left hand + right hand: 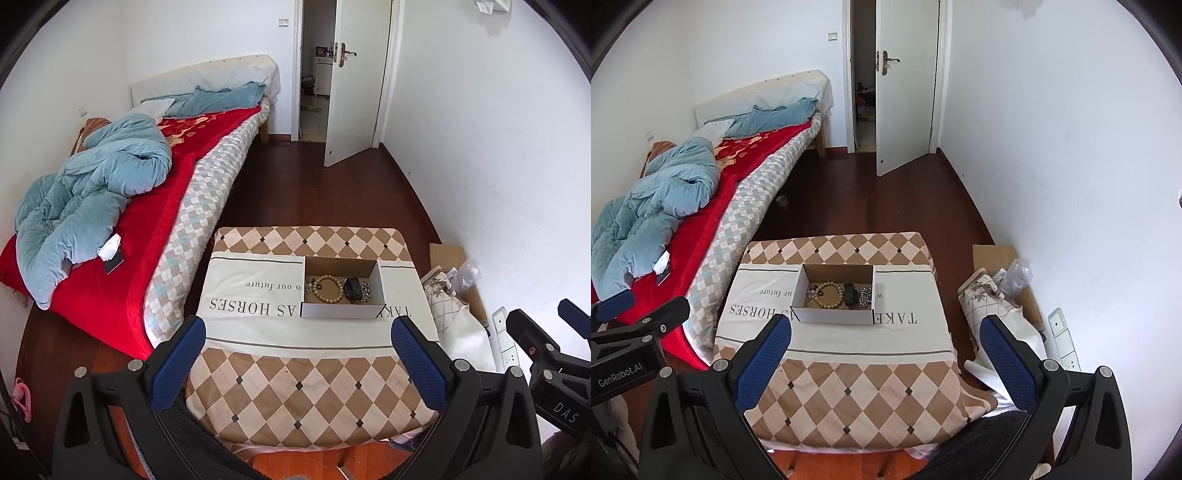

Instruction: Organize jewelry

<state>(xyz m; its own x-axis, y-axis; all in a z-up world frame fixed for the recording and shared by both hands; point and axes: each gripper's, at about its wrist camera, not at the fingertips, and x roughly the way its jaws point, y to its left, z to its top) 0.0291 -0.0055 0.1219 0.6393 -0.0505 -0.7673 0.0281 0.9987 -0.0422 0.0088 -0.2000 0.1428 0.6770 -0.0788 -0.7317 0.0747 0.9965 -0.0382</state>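
Both the left gripper (297, 326) and the right gripper (884, 325) are held with fingers spread wide, empty, short of the cardboard box (834, 315). Inside it a wooden bead bracelet (830, 294), a black item (850, 294) and chain pieces (too small to identify) are seen. A bed (683, 206) flanks the cloth-covered table (857, 398); nothing lies between.
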